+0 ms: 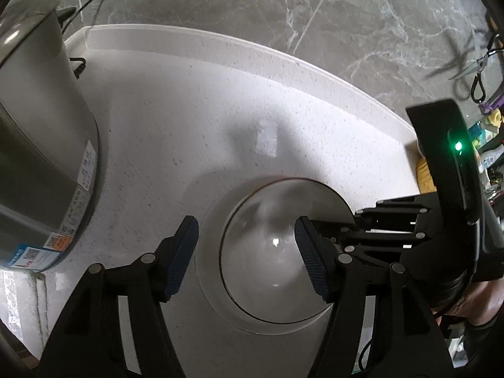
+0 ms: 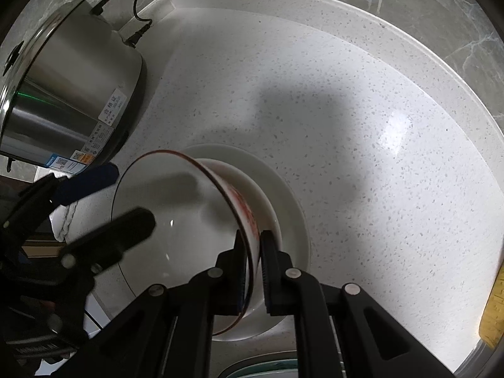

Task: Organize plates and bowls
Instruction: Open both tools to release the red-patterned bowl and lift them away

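Note:
A white bowl (image 1: pixel 264 245) (image 2: pixel 176 220) with a red-brown rim and red pattern outside is tilted over a second white bowl (image 2: pixel 267 201) that sits on a white plate (image 2: pixel 293 217) (image 1: pixel 211 217) on the speckled counter. My right gripper (image 2: pixel 255 267) (image 1: pixel 357 217) is shut on the patterned bowl's right rim, one finger inside and one outside. My left gripper (image 1: pixel 247 256) (image 2: pixel 108 204) is open over the bowl's left side. One of its blue pads (image 1: pixel 310 261) hangs inside the bowl; the other stands just outside the rim, not pressing.
A steel electric pot (image 1: pixel 44 157) (image 2: pixel 72 94) with its power cord (image 2: pixel 141 25) stands at the left against the marble wall. A yellow object (image 2: pixel 494 308) lies at the counter's right end. Scissors (image 1: pixel 472 66) hang at the far right. A green-edged dish (image 2: pixel 261 367) shows at the bottom.

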`<state>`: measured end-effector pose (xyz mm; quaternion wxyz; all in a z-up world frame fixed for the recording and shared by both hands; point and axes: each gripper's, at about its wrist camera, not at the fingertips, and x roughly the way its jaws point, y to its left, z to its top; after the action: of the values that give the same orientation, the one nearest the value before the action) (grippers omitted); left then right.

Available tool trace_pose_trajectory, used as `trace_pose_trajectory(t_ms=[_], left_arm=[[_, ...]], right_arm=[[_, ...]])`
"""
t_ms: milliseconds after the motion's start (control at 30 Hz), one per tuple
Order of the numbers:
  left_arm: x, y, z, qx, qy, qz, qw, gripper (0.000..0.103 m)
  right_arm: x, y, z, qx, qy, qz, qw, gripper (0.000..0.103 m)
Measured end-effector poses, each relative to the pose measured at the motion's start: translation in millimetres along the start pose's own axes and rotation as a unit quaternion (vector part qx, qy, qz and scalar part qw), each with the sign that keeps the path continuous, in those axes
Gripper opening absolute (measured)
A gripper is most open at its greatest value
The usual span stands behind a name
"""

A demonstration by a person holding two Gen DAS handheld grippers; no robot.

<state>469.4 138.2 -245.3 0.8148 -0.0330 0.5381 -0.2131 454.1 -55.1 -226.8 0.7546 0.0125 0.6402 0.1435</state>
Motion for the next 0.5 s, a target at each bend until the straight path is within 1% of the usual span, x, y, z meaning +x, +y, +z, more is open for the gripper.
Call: trace_pose_trajectory(t_ms=[100, 133, 267, 333, 400, 433, 467, 500], left_arm=[[-3, 3, 1, -0.008, -0.005, -0.001, 1.0000, 0.062], [-3, 6, 1, -0.011, -0.005, -0.001, 0.9999, 0.062], [-5, 15, -2, -0.022, -0.008, 0.000, 0.9997, 0.062], [-7, 21, -3, -0.029, -0.011, -0.002, 0.9995, 0.062], [-10, 26, -5, -0.035, -0.014, -0.003, 0.9993, 0.062], [-12, 29, -7, -0.038, -0.015, -0.003, 0.9992, 0.062], [-12, 30, -7, -0.041, -0.015, -0.003, 0.9991, 0.062], [-12, 32, -9, -0.044, -0.014, -0.004, 0.9989, 0.062]], right_arm=[[0, 0, 0, 0.001, 0.000, -0.001, 1.000, 0.009], [0, 1, -1, 0.002, 0.000, 0.001, 1.000, 0.012], [-3, 4, -4, 0.000, -0.002, 0.012, 1.000, 0.028], [-4, 5, -5, 0.001, -0.004, 0.016, 1.000, 0.034], [-7, 6, -5, 0.005, -0.007, 0.026, 1.000, 0.043], [-8, 6, -5, 0.009, -0.008, 0.035, 0.999, 0.047], [-8, 6, -4, 0.012, -0.009, 0.042, 0.999, 0.053], [-9, 6, -4, 0.015, -0.011, 0.048, 0.999, 0.058]])
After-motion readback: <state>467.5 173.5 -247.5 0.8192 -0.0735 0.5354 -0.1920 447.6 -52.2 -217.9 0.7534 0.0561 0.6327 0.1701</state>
